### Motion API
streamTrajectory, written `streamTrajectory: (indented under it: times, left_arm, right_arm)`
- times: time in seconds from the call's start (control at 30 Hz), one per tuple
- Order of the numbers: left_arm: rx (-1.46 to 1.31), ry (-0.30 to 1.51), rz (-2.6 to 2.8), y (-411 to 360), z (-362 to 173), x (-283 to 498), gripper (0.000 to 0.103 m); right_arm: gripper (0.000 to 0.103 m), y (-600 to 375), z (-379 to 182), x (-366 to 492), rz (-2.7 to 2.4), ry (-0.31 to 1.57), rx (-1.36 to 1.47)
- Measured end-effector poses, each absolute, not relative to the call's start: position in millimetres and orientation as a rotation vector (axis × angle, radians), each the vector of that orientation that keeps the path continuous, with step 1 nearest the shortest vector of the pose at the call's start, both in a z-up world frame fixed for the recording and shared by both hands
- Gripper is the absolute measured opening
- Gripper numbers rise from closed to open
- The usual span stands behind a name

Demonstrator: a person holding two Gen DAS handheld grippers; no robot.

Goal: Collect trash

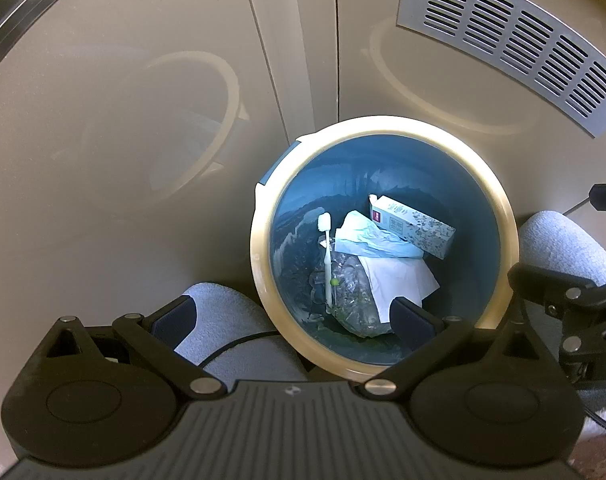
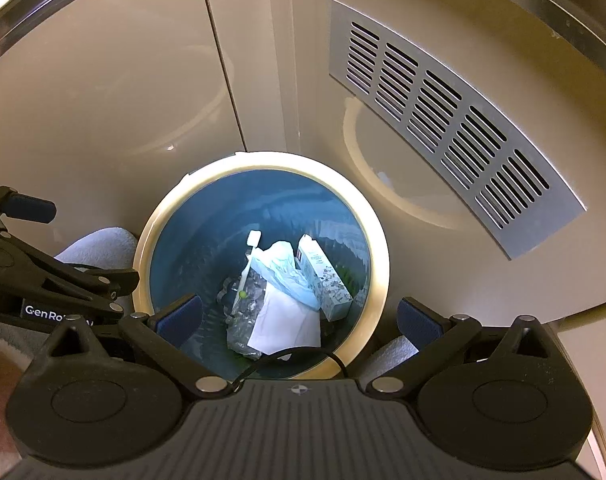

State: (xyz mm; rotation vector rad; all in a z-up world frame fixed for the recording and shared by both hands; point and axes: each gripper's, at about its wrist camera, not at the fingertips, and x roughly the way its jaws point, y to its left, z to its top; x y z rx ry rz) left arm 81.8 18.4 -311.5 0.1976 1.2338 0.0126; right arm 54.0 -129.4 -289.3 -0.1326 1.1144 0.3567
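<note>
The round blue plastic bin with a cream rim (image 1: pixel 259 264) stands on the floor against a beige cabinet with a grey slotted vent panel (image 2: pixel 443 120), between the person's two knees in grey fabric (image 1: pixel 223 320). Inside lie a white toothbrush (image 1: pixel 326 252), a white printed carton box (image 1: pixel 413 226), a pale blue crumpled plastic bag (image 1: pixel 377 242), a white paper sheet (image 1: pixel 399 280) and a clear crinkled wrapper (image 1: pixel 351 300). The left gripper (image 1: pixel 293 318) and the right gripper (image 2: pixel 299 316) both hover above the opening with fingers spread wide and holding nothing. The trash seems already collected, so the main risk I see is in the pulling away: one finger of each gripper hangs over the rim, and a careless sideways move could hook it and tip the light bin. The thin black cable (image 2: pixel 303 354) across the rim could also catch.
</note>
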Motion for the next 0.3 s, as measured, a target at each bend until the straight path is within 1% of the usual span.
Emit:
streamTrajectory:
  times: [0.3]
  left_arm:
    - [0.193, 1.218, 0.010, 21.5, -307.7, 78.6, 0.103]
  right_arm:
    - [0.103, -129.1, -284.2, 52.2, 0.363, 1.097, -0.138]
